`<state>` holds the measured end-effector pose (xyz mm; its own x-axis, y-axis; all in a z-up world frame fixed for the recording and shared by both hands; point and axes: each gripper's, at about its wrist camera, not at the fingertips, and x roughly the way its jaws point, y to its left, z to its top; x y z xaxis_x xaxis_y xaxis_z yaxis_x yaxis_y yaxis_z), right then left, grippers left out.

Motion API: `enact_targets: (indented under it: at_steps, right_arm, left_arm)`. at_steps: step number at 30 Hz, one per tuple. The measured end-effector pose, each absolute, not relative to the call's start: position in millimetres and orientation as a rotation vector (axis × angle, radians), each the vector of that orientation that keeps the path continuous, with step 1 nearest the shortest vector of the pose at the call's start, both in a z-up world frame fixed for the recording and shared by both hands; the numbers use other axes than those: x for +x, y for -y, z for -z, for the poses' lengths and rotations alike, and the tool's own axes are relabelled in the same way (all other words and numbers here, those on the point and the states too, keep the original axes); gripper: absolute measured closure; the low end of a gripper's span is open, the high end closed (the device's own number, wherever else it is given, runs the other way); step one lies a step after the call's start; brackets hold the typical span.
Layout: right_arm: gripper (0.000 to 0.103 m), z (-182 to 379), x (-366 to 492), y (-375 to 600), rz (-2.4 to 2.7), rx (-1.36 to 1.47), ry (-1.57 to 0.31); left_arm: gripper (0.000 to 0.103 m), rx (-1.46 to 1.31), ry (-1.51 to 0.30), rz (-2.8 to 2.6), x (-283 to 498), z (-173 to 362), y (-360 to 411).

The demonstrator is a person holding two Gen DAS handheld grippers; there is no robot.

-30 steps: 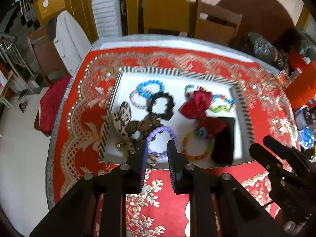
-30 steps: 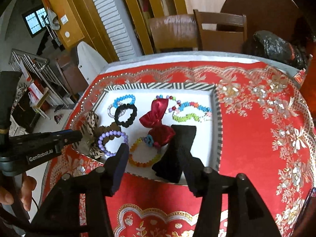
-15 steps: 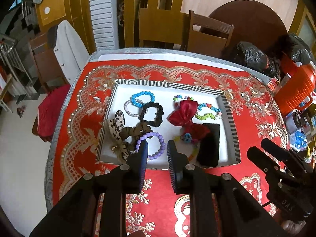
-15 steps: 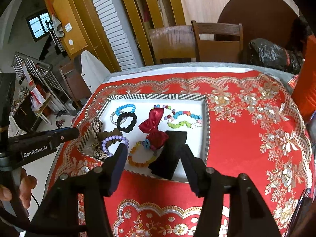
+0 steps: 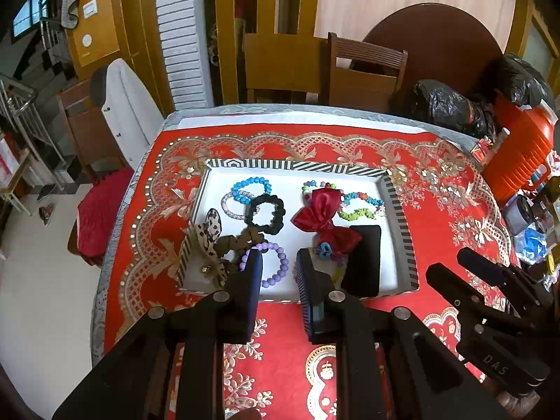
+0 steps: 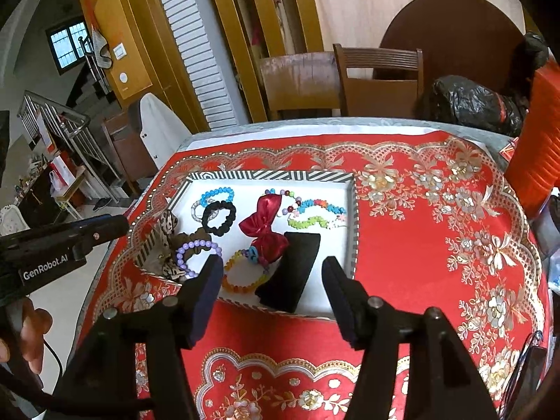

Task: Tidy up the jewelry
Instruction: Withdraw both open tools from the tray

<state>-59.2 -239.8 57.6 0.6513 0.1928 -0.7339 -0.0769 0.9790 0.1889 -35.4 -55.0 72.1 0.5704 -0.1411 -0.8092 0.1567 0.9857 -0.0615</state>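
Note:
A white tray with a striped rim (image 5: 297, 165) (image 6: 266, 175) on the red tablecloth holds bead bracelets, scrunchies and bows. A purple bead bracelet (image 5: 280, 266) (image 6: 197, 245), a black scrunchie (image 5: 266, 213) (image 6: 218, 217), a red bow (image 5: 323, 217) (image 6: 264, 224) and a black pad (image 5: 364, 259) (image 6: 292, 273) lie in it. My left gripper (image 5: 279, 267) hovers above the tray's near edge, empty, jaws a narrow gap apart. My right gripper (image 6: 272, 273) is open wide and empty, above the near edge by the black pad.
An orange jug (image 5: 521, 154) and small items stand at the table's right edge. Black bags (image 5: 451, 105) lie at the back right. Wooden chairs (image 5: 364, 70) stand behind the table. A red cushioned chair (image 5: 101, 210) is at the left.
Both grippers have pulled back and up from the tray, so it looks smaller and farther. The right jaws have opened a little wider. The items in the tray have not moved.

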Motion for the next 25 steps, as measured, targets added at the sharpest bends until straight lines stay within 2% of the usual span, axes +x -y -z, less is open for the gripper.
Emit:
enact_targets:
  at_steps: [25]
  right_arm:
    - [0.041, -57, -66, 244, -0.146, 0.168, -0.843]
  left_arm:
    - [0.096, 0.003, -0.933, 0.202, -41, -72, 54]
